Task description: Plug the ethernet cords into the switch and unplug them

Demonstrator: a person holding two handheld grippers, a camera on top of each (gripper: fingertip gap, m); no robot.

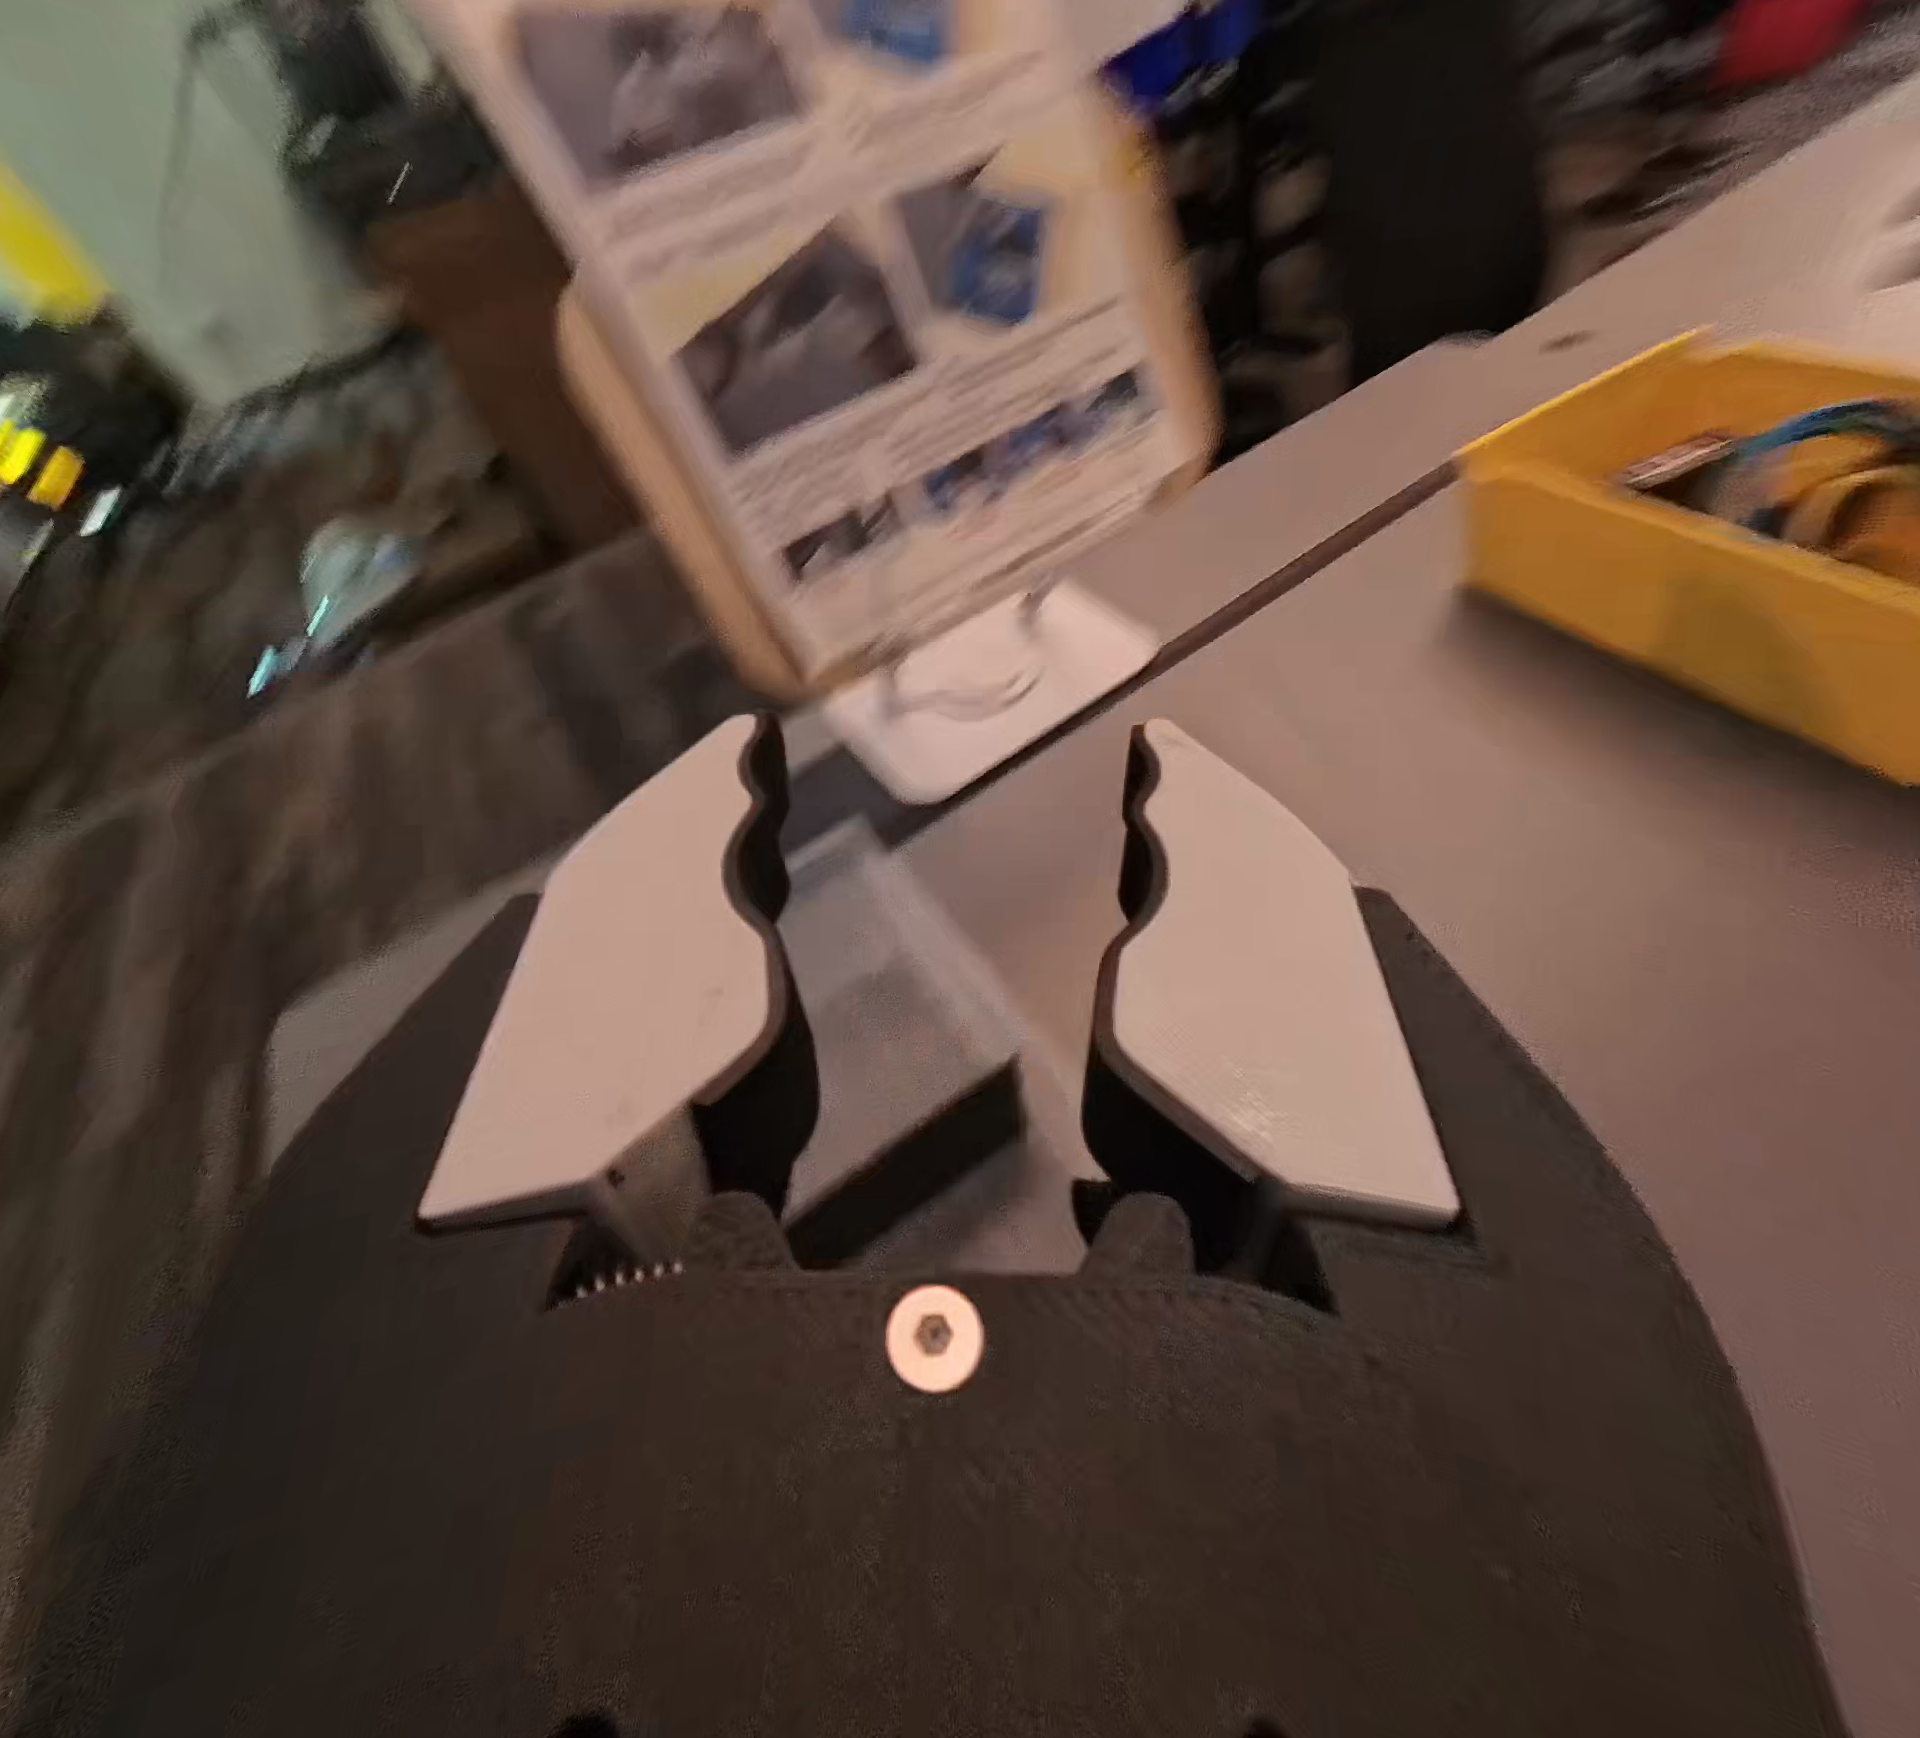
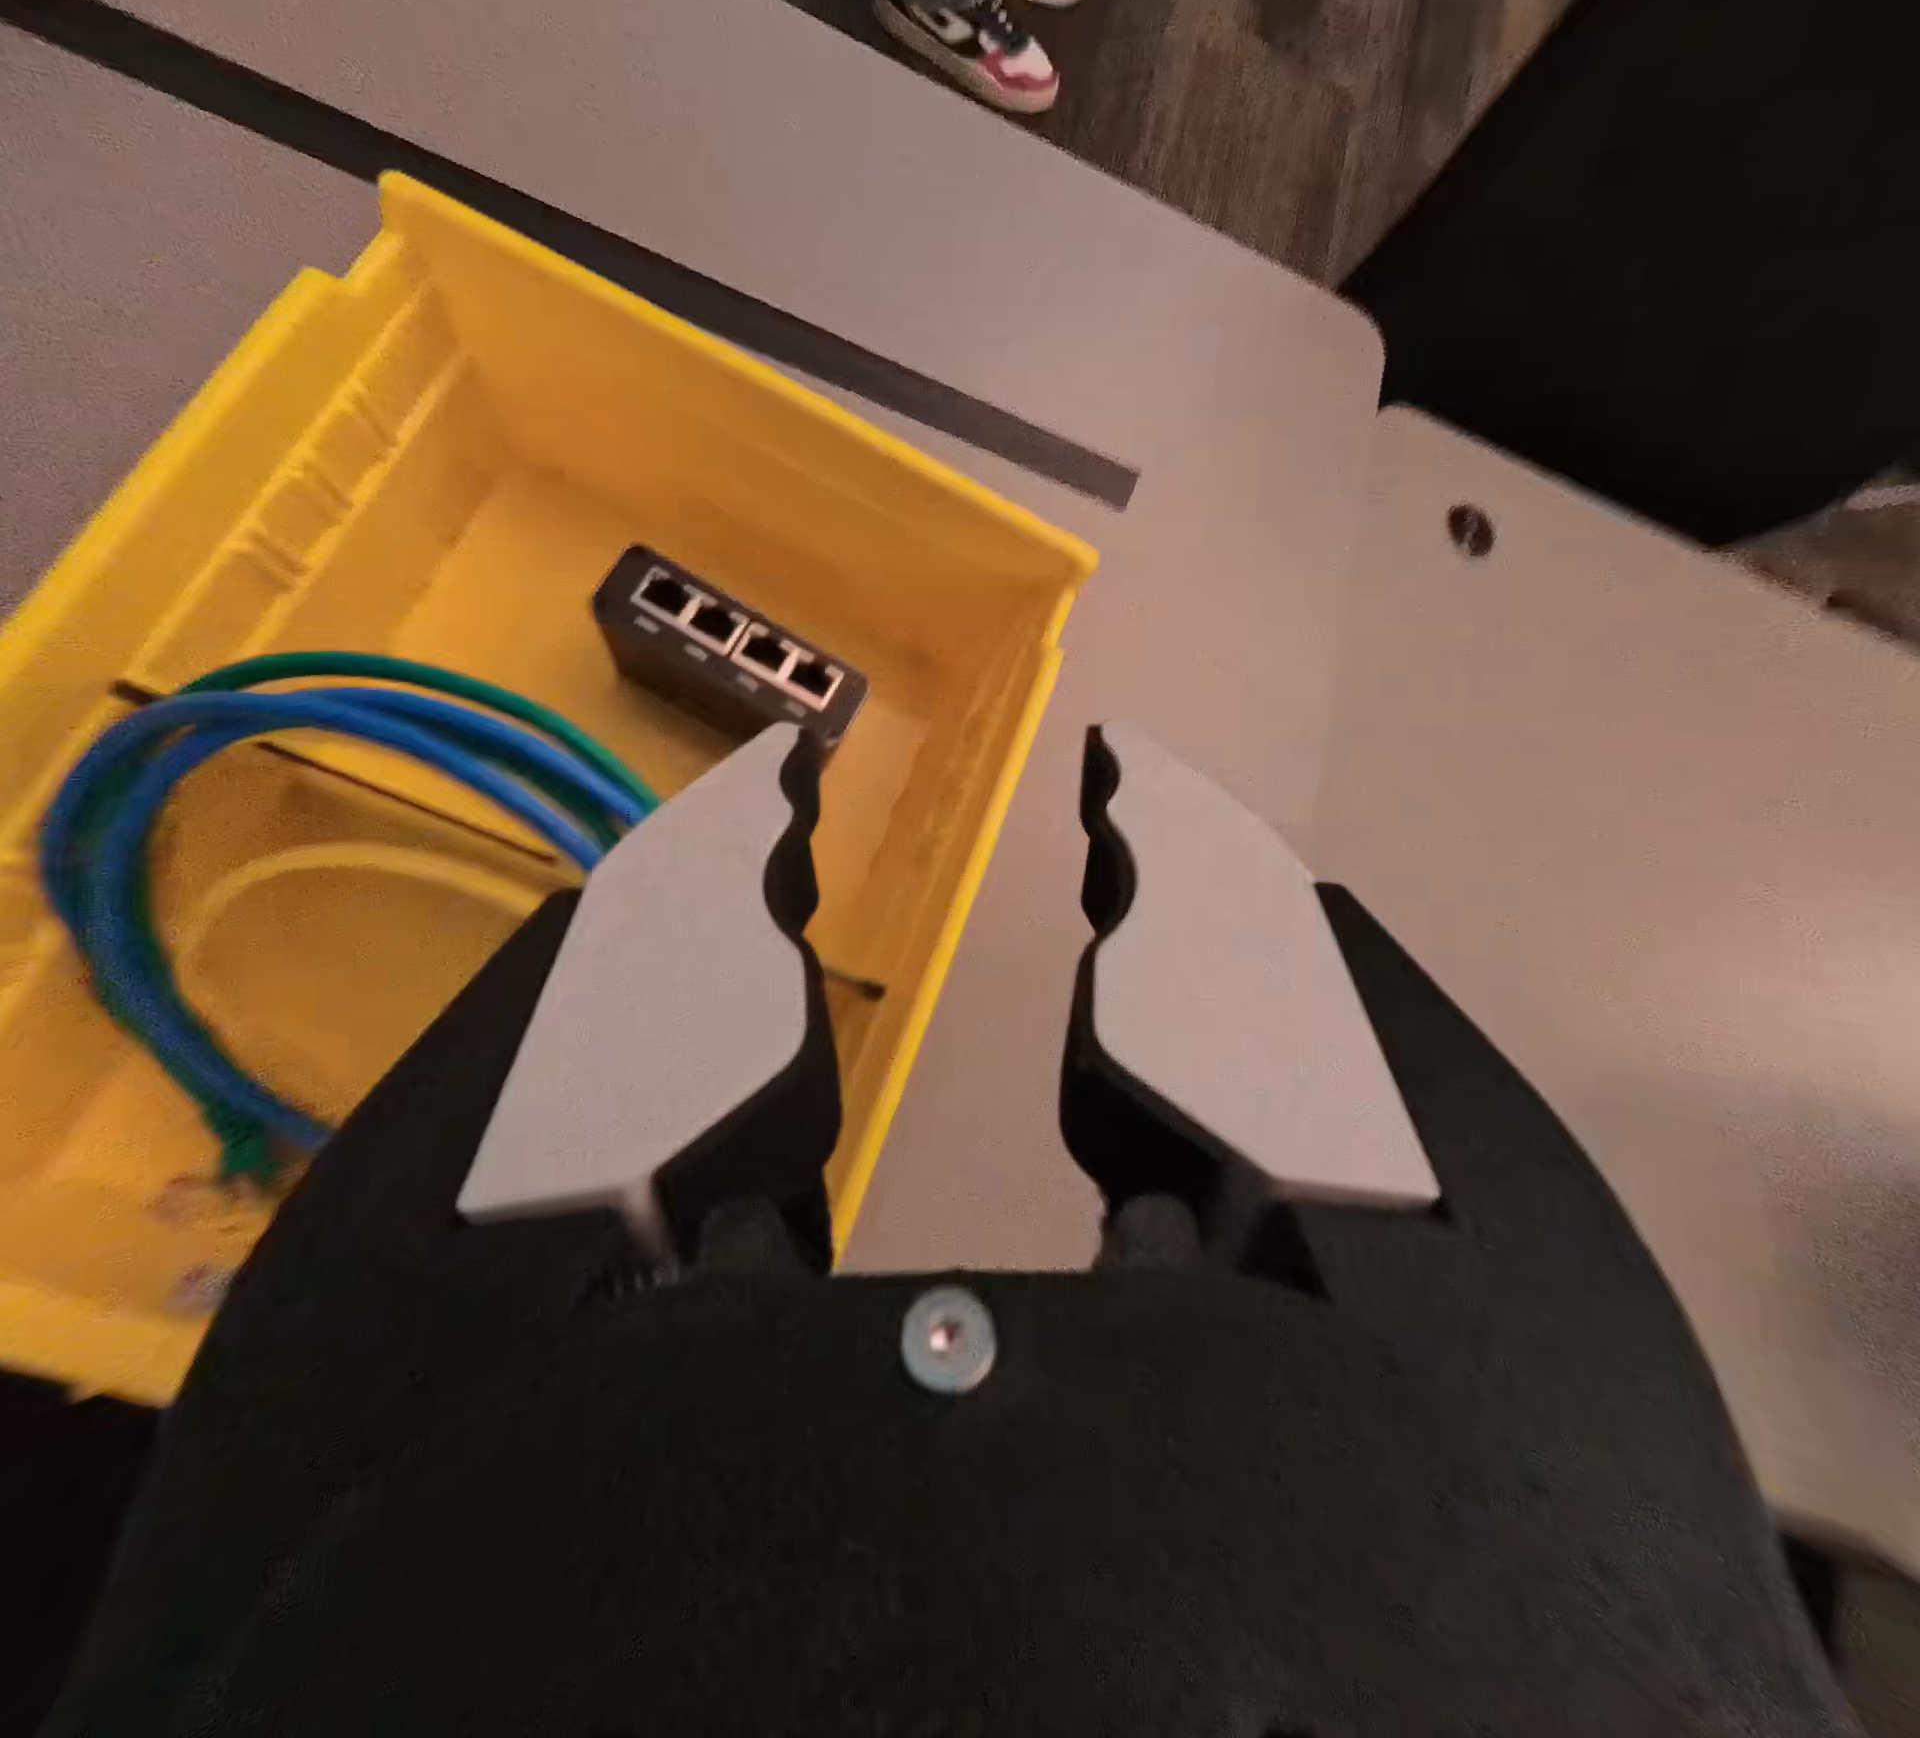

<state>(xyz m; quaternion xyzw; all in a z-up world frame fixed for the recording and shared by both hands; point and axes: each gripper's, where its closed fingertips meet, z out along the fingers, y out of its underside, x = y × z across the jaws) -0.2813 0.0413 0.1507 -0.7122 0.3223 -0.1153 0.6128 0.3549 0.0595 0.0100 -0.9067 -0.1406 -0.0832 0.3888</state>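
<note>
both grippers empty, nothing plugged yet
right gripper point(image 2: 945, 743) and left gripper point(image 1: 951, 738) both gape; four-port switch point(image 2: 730, 649) sits loose in yellow bin point(image 2: 727, 369) beside coiled ethernet cords point(image 2: 343, 732), so it could skid when pushed.

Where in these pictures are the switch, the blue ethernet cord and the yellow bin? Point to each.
switch point(image 2: 729, 644): right wrist view, on its port face.
blue ethernet cord point(image 2: 104, 867): right wrist view, on the loop's left bend.
yellow bin point(image 2: 727, 431): right wrist view, on its far inner wall.
</note>
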